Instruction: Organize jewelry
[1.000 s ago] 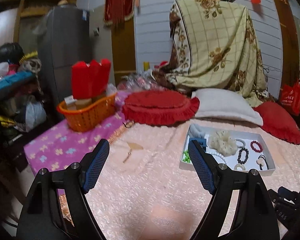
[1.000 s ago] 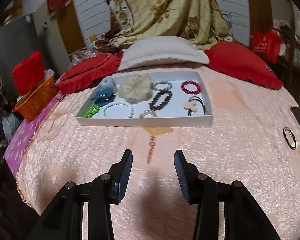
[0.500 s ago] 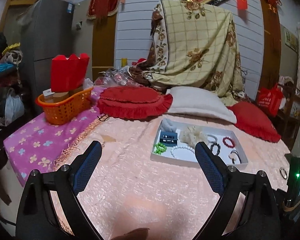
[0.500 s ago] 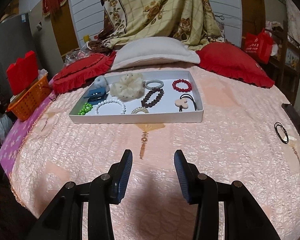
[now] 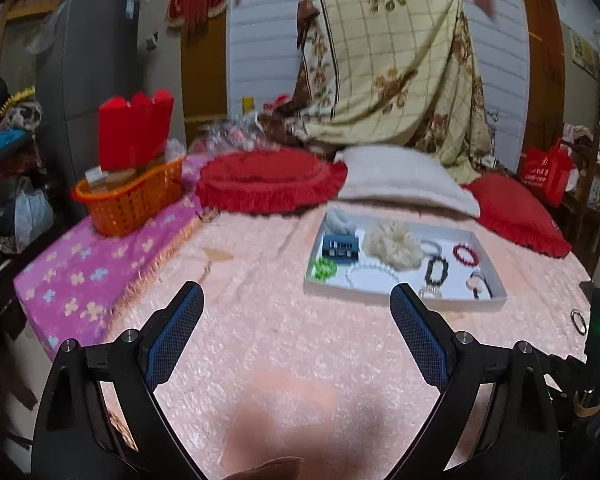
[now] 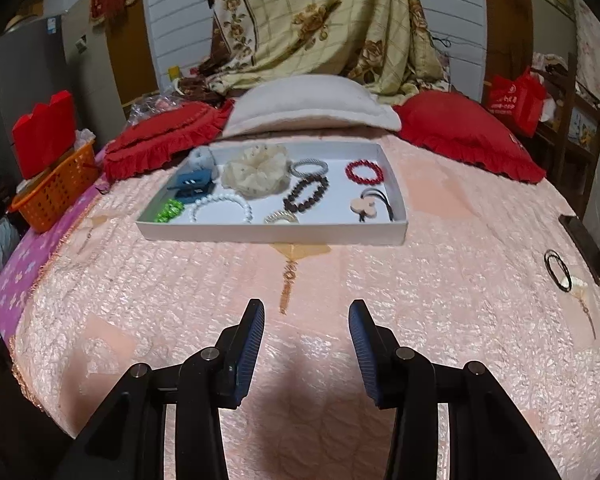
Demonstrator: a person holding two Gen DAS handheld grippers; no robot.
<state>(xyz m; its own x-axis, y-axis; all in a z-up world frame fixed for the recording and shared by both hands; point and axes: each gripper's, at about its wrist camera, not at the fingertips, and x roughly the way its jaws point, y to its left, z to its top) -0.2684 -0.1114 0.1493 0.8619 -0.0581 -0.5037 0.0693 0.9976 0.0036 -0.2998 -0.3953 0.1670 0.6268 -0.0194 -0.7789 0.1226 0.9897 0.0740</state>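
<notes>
A white tray (image 6: 268, 232) lies on the pink bedspread and holds several pieces: a cream scrunchie (image 6: 256, 172), a white bead bracelet (image 6: 220, 208), a red bead bracelet (image 6: 364, 172), a dark bead bracelet (image 6: 306, 194), a blue clip (image 6: 192, 184) and a green piece (image 6: 170, 210). The tray also shows in the left wrist view (image 5: 404, 300). A black hair tie (image 6: 558, 270) lies alone on the bedspread at the right. My left gripper (image 5: 296, 328) is open wide and empty. My right gripper (image 6: 306, 336) is open and empty, short of the tray.
Red cushions (image 6: 464, 136) and a white pillow (image 6: 308, 108) lie behind the tray. An orange basket (image 5: 128, 196) with red boxes stands at the left on a purple floral sheet (image 5: 84, 264). A dark device (image 6: 584, 248) lies at the right bed edge.
Both views have shifted a little; the left camera has swung so the tray sits nearer its right finger. Both grippers stay open and empty.
</notes>
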